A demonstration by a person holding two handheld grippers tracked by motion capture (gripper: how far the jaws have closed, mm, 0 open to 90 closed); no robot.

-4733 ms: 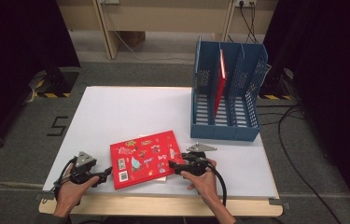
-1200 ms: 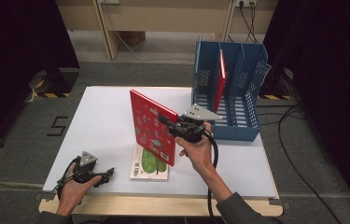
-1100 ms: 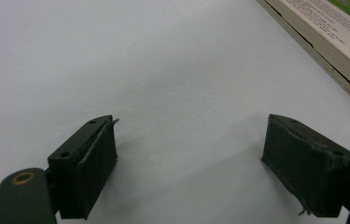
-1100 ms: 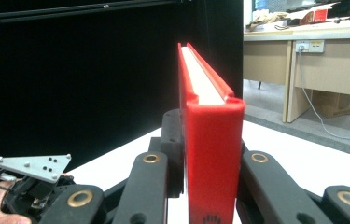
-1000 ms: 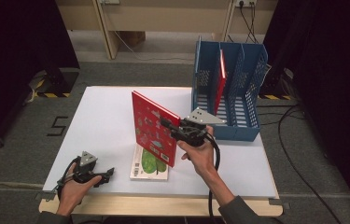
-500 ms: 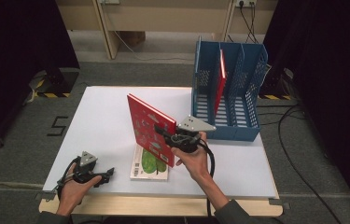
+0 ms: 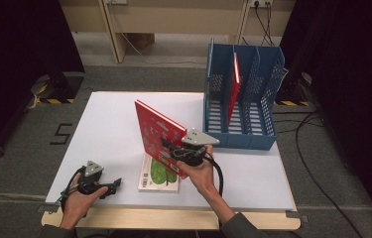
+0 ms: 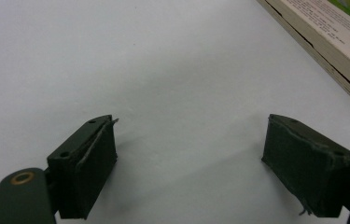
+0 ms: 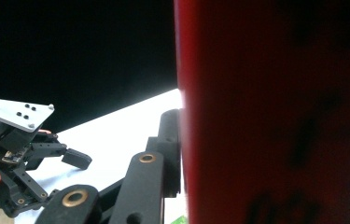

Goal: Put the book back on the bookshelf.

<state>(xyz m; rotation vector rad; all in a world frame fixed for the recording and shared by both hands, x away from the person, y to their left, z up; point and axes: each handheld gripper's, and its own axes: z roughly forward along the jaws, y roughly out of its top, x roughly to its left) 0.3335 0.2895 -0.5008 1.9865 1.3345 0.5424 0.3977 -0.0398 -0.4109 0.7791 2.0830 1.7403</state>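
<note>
The red book [image 7: 156,131] has a glossy card cover; the book lying flat [image 7: 159,174] shows printed paper with a slight sheen; the table [image 7: 109,124] is smooth, matt white with a pale wood front edge; the file rack [image 7: 243,134] is perforated blue plastic; the left gripper [image 8: 189,163] has matt, worn rubbery pads.

In the right gripper view the red book [image 9: 275,112] is a close blur that hides one jaw, its print unreadable. In the left gripper view the picture's edge cuts off the green-covered book [image 8: 331,42], and in the high view the red book covers part of it.
</note>
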